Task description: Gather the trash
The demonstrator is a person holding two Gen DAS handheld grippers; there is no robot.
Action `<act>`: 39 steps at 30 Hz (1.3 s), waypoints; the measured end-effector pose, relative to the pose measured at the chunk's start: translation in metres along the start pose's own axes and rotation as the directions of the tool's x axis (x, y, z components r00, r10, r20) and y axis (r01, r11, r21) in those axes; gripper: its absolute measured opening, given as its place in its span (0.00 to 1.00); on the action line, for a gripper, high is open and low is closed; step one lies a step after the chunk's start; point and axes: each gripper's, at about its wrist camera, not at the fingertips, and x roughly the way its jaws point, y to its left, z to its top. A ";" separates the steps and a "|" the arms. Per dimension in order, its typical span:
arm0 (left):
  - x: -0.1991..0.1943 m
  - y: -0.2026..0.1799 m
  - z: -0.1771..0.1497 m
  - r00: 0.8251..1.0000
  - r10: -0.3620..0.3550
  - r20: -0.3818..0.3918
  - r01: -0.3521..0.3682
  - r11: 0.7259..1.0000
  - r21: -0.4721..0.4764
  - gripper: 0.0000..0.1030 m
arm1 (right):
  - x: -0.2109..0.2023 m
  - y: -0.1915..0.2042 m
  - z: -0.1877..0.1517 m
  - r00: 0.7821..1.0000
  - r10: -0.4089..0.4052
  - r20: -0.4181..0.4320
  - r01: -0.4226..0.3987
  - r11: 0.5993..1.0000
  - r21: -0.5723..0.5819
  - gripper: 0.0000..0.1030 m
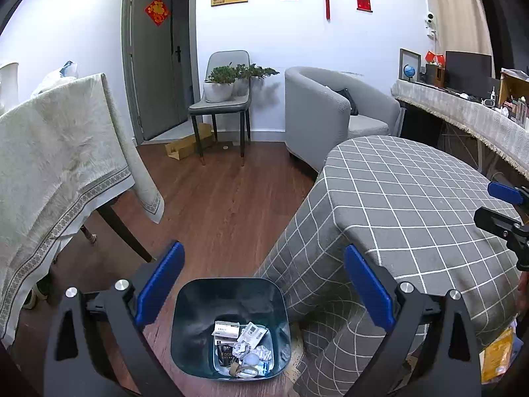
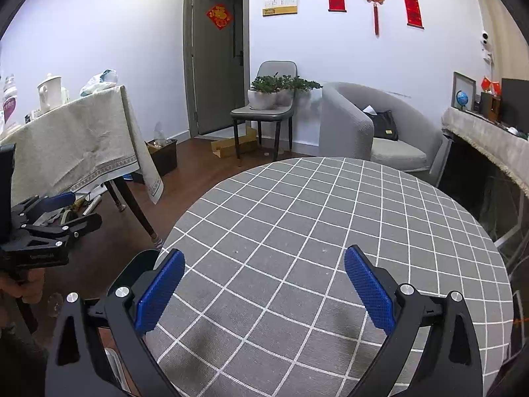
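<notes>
The round table draped in a grey cloth with a white grid pattern (image 2: 330, 231) is serving as the landmark here. The left gripper (image 1: 261, 284), black-framed with blue textured pads, is hovering off the table's left edge with its jaws spread wide and nothing between them, looking down on the dark teal square plastic trash bin (image 1: 185, 324) that is standing on the brown wood floor (image 1: 224, 198) just beside the hanging cloth. Inside the bin, the trash is lying at the bottom: a white printed carton (image 1: 226, 328), crumpled white paper wads (image 1: 241, 350), a dark packet (image 1: 226, 354) and a roll of tape (image 1: 246, 371). The right gripper (image 2: 263, 286), of the same black and blue build, is hanging above the near part of the table top, its jaws also gaping wide and gripping nothing, with only bare cloth showing between the pads. In the right wrist view the left gripper is appearing to the left of the table, held by a hand (image 2: 23, 284). Beyond the table's far edge a grey upholstered armchair (image 2: 380, 129) is sitting against the wall, and to its left a grey chair is carrying a white pot with a green plant (image 2: 264, 94). Left of the round table, across the floor, a table covered in a cream patterned cloth (image 2: 82, 139) is standing.
</notes>
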 end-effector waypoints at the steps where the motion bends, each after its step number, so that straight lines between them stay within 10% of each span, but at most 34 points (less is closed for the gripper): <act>1: 0.000 -0.001 0.000 1.000 0.000 -0.001 0.000 1.000 0.001 0.96 | 0.000 -0.001 0.000 1.000 0.003 -0.001 -0.003 1.000 0.001 0.95; 39: 0.002 -0.011 -0.002 1.000 0.007 -0.007 -0.006 1.000 0.016 0.96 | 0.005 0.005 -0.007 1.000 0.006 -0.022 -0.007 1.000 -0.029 0.95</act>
